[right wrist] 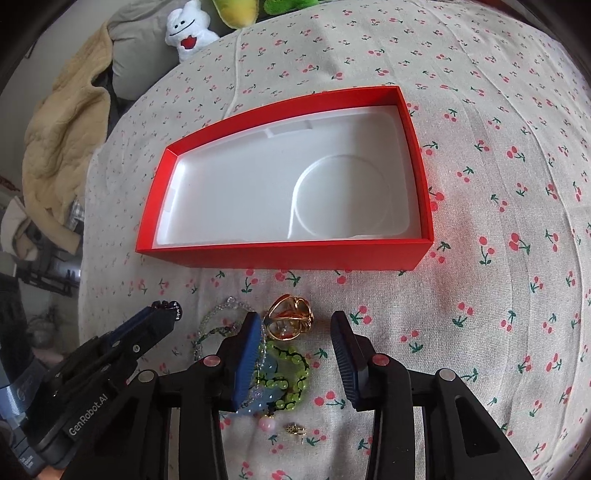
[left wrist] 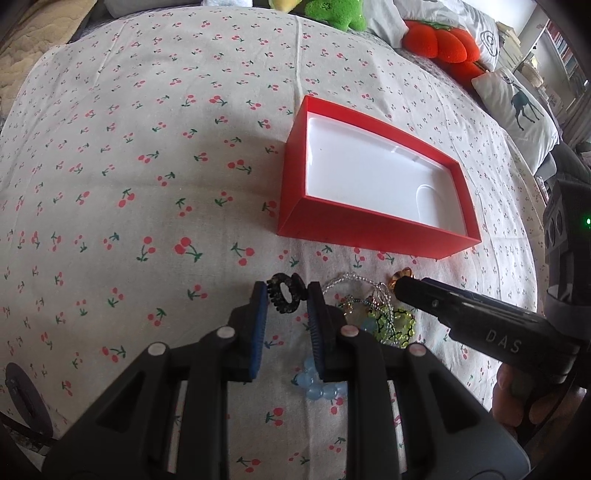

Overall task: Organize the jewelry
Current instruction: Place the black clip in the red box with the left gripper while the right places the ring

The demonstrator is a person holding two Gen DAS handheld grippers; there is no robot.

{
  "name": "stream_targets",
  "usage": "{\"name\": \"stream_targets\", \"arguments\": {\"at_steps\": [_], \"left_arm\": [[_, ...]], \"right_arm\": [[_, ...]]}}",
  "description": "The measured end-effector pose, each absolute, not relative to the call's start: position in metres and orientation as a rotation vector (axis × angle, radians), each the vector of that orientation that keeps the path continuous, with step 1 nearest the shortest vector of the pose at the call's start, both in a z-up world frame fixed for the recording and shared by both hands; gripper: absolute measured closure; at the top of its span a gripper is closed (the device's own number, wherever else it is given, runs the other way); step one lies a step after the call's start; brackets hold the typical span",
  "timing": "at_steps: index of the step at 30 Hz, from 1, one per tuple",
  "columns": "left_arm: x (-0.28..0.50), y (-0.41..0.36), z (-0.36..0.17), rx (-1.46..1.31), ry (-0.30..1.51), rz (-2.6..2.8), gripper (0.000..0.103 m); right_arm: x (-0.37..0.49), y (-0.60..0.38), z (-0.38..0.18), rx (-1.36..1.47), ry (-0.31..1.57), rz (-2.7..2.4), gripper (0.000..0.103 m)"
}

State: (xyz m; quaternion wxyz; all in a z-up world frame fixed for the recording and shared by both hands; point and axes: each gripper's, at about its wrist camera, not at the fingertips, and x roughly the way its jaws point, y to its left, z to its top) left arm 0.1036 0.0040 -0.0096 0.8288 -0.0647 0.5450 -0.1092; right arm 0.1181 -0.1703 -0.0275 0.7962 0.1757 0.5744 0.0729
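Notably, only the left wrist view shows the left gripper point(left wrist: 286, 295) from behind: its blue pads are clenched on a small black beaded ring point(left wrist: 285, 295), held at the fingertips just above the cloth. From the right wrist view that same ring point(right wrist: 170, 307) appears only as a dark tip at the end of the left gripper point(right wrist: 162, 314). The right wrist view alone shows the right gripper point(right wrist: 295, 339) released, its jaws standing apart over the jewelry pile with nothing pressed between the pads; no earlier picture bears on its motion.

The gold ring point(right wrist: 290, 319), an openwork piece, lies on the cloth just ahead of the right gripper's left pad. Beside it are a green beaded bracelet point(right wrist: 291, 373), a pale blue beaded piece point(left wrist: 317, 387), a silver-toned chain point(right wrist: 218, 325), a pink bead point(right wrist: 267, 424) and a small gold charm point(right wrist: 295, 430). All lie loose in front of the red box point(right wrist: 288, 254), whose white liner holds nothing.

The cherry-print cloth point(left wrist: 129, 166) covers the surface. Plush toys sit at the far edge: a white one point(right wrist: 190, 31), a green one point(left wrist: 332, 14), a red one point(left wrist: 443, 44). The right gripper's left pad covers part of the chain and bracelet.
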Motion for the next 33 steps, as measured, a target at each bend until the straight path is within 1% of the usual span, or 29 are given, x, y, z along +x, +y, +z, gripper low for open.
{"name": "stream_targets", "arguments": {"at_steps": [3, 12, 16, 22, 28, 33], "left_arm": [[0.102, 0.004, -0.01, -0.132, 1.156, -0.231, 0.079], [0.101, 0.005, 0.005, -0.171, 1.126, -0.243, 0.079], [0.101, 0.005, 0.02, -0.205, 1.093, -0.257, 0.079], [0.106, -0.008, 0.038, -0.189, 0.996, -0.297, 0.079], [0.12, -0.02, 0.037, -0.178, 0.934, -0.331, 0.079], [0.131, -0.028, 0.027, -0.155, 0.919, -0.325, 0.079]], "right_arm": [[0.119, -0.17, -0.031, 0.386, 1.235, 0.169, 0.073], [0.109, -0.182, -0.012, 0.376, 1.205, 0.154, 0.074], [0.103, -0.19, 0.009, 0.378, 1.147, 0.16, 0.074], [0.105, -0.202, 0.034, 0.396, 1.054, 0.157, 0.073], [0.118, -0.217, 0.03, 0.422, 1.027, 0.132, 0.073], [0.125, -0.224, 0.019, 0.426, 1.037, 0.126, 0.073]]}}
